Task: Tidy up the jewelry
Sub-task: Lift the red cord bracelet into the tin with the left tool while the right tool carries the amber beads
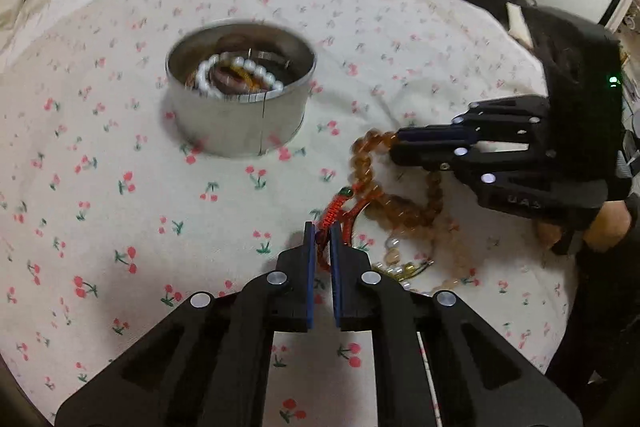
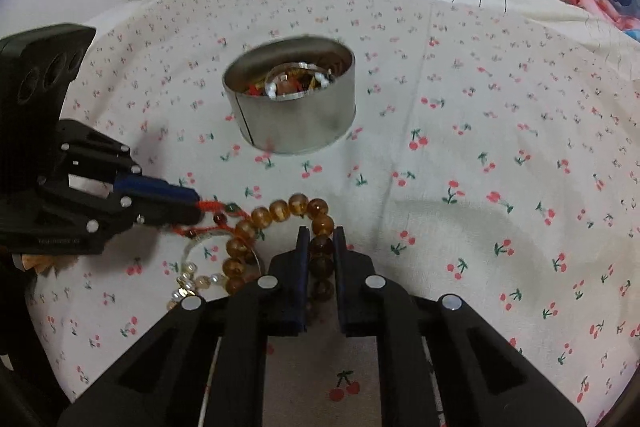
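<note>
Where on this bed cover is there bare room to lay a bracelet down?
Bare cloth lies left of the metal tin and on its far right in the right wrist view. It is crowded where the red cord bracelet, amber bead bracelet and both grippers meet.

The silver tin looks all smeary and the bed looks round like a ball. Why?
In the left wrist view the metal tin has a smeared rim and doubled edges, which is motion blur, while the left gripper stays sharp. In the right wrist view the tin's rim is smeared too. Both fisheye lenses bend the cherry-print sheet into a dome with dark corners.
</note>
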Available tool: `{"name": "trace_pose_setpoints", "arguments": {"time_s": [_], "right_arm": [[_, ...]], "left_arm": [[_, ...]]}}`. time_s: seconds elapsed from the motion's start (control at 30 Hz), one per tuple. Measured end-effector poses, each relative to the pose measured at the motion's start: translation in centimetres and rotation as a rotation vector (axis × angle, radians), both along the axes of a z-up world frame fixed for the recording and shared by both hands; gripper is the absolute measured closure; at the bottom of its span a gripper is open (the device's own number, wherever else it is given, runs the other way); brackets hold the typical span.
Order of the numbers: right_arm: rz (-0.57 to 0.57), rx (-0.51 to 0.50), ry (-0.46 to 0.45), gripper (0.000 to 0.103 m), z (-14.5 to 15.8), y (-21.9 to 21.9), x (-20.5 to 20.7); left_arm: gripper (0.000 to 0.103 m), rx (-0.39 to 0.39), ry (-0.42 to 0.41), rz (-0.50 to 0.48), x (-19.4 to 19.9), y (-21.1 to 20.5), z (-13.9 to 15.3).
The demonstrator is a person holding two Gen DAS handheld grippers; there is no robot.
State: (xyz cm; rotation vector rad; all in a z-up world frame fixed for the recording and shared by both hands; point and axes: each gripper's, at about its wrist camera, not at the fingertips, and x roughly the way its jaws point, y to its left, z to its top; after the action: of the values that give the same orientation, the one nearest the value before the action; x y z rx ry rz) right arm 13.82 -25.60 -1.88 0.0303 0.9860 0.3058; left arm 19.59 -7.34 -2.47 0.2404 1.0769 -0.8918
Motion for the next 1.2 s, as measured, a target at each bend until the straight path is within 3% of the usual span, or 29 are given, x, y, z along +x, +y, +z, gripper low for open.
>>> {"name": "trace_pose_setpoints", "arguments": {"time_s": [0.2, 0.63, 1.2], "right_arm": [[-0.031, 0.118, -0.064, 0.091, 1.8, -1.4, -0.1], [-0.022, 0.371, -0.131, 0.091, 4.4, -2.9, -0.6], [-0.031, 0.507, -0.213, 0.091, 7.0, -3.9, -0.6]], "left_arm": [[0.097, -0.094, -0.028, 0.049, 0.8, 2.3, 2.9], [0.097, -0.148, -0.046, 0.088, 1.7, 3.4, 4.6], [0.097, -0.191, -0.063, 0.146, 3.4, 4.2, 6.1]]}}
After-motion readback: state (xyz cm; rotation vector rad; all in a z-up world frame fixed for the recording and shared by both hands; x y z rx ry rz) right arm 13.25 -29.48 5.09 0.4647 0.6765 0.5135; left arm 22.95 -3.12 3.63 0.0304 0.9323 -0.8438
